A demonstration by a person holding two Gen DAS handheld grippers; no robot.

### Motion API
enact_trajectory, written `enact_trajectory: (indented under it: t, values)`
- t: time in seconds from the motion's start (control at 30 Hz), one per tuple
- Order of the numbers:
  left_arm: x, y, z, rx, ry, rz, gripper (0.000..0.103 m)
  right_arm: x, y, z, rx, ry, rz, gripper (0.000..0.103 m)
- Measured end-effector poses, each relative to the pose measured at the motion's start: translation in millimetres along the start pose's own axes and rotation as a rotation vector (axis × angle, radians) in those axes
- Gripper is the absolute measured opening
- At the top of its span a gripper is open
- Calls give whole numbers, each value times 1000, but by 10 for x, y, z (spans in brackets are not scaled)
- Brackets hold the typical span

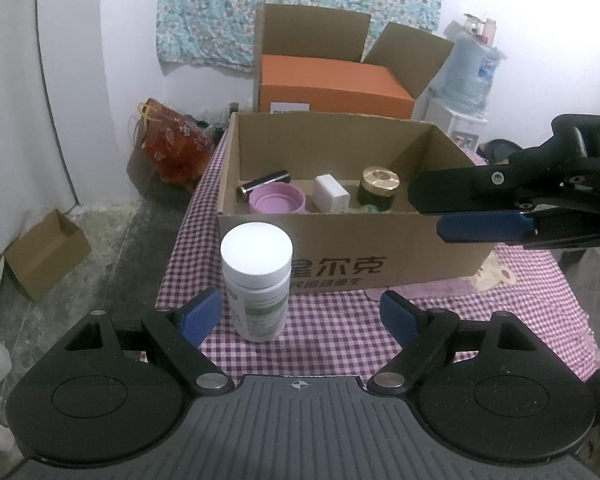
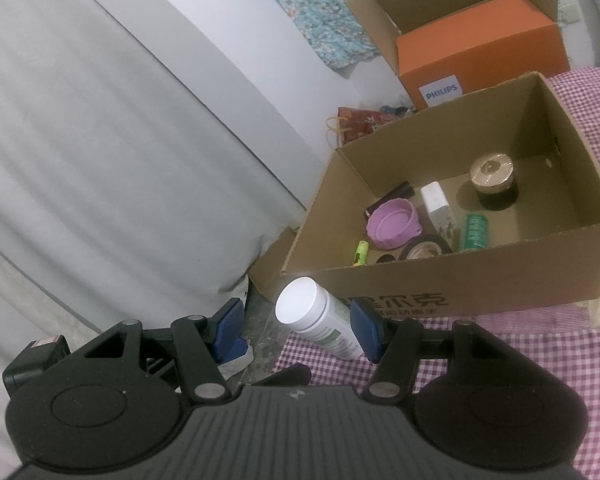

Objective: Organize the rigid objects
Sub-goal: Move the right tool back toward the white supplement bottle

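A white pill bottle [image 1: 257, 281] with a green label stands upright on the checked tablecloth [image 1: 340, 340], just in front of an open cardboard box [image 1: 340, 240]. My left gripper [image 1: 300, 316] is open, with the bottle just ahead near its left pad. The box holds a pink cup [image 1: 277, 199], a white adapter [image 1: 330, 193], a gold-lidded jar [image 1: 379, 190] and a black tube [image 1: 264, 182]. My right gripper [image 2: 298, 326] is open above the table's left edge, the bottle [image 2: 320, 320] between its pads. It also shows in the left wrist view [image 1: 432, 210], at the box's right end.
An orange Philips box [image 2: 480, 52] inside a larger carton stands behind the box. The box also holds a green bottle [image 2: 475, 232], a tape roll [image 2: 424, 249] and a yellow-green item [image 2: 361, 253]. A red bag [image 1: 172, 140], a small carton [image 1: 46, 254] and a water dispenser [image 1: 470, 80] are around the table.
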State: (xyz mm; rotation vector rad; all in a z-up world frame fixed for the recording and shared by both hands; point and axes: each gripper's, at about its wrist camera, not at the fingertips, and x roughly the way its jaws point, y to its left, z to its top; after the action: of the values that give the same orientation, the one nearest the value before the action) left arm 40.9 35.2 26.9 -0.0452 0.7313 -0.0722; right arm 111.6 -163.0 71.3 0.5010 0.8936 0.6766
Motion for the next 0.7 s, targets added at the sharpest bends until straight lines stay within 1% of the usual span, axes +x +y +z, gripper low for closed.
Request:
enact_trajectory:
  t: [0.7]
  values:
    - [-8, 24, 3, 7, 2, -4, 87, 73, 15, -12, 5, 11, 5, 62]
